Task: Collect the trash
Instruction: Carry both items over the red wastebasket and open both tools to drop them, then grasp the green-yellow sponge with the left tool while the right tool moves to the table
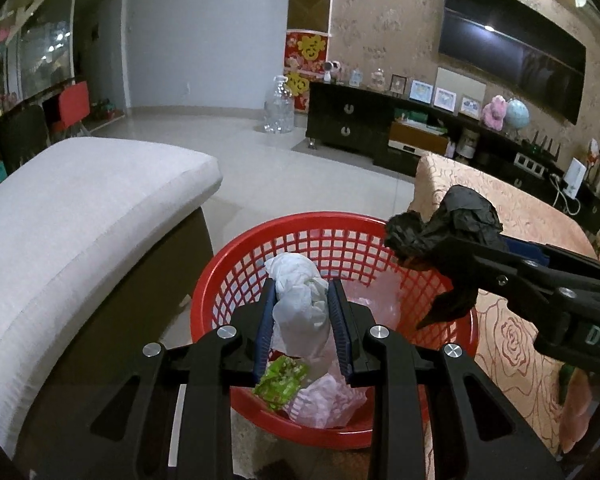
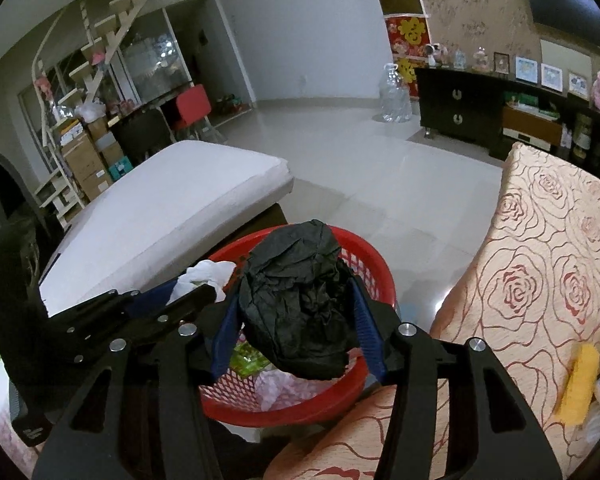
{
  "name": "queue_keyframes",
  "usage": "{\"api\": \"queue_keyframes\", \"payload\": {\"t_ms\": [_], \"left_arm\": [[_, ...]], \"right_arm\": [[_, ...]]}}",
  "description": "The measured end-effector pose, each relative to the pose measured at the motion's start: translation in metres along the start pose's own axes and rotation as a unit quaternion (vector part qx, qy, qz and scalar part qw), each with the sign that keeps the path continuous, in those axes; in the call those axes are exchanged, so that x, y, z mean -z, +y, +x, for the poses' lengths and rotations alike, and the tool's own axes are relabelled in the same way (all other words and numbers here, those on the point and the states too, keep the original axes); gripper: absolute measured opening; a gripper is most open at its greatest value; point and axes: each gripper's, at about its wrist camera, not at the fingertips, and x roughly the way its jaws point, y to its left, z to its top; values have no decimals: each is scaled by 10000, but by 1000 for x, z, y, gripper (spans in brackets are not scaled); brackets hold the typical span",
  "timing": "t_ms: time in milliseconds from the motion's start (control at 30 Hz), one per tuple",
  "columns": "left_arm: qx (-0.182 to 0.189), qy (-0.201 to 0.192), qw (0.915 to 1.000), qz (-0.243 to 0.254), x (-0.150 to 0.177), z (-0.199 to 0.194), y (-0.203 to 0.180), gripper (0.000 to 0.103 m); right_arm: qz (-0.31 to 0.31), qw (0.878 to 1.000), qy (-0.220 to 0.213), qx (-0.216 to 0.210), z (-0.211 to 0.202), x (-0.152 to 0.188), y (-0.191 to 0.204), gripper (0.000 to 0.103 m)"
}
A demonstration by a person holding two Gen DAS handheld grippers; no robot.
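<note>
Hovering over the red basket point(image 1: 236, 264), left tool point(image 1: 302, 300) clamps white tissue point(image 1: 300, 300), right tool point(image 2: 296, 312) black bag point(image 2: 296, 300)

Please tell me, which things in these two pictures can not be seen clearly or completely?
- Basket bottom: both views, covered by trash and the grippers.
- Green wrapper: left view, partly behind a finger; print too small.
- White tissue: right view, mostly behind the left gripper.
- Yellow item: right view, blurred.
</note>
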Motion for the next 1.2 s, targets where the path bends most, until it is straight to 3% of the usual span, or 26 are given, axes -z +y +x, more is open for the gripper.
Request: {"api": "queue_keyframes", "payload": {"t_ms": [67,133,233,333,700,1200], "left_arm": [[6,20,10000,-8,0,0,0,33],[7,7,10000,-32,0,0,2,48],[-8,-78,9999,-88,0,-4,5,63],[19,-152,9997,-179,-1,-7,10,72],[38,-367,9984,-424,-3,-16,19,76],[183,-564,9981,-167,3,-24,0,76]], "right_arm": [[88,9999,3,-54,0,0,-2,62],[189,9998,-8,-104,-3,1,-3,67],[247,9996,-37,-128,-7,-1,-6,68],[282,9995,-97,-98,-12,-1,-8,68],[284,9990,-276,209,-26,2,-17,68],[278,9912,-484,1201,-62,26,-48,72]]}}
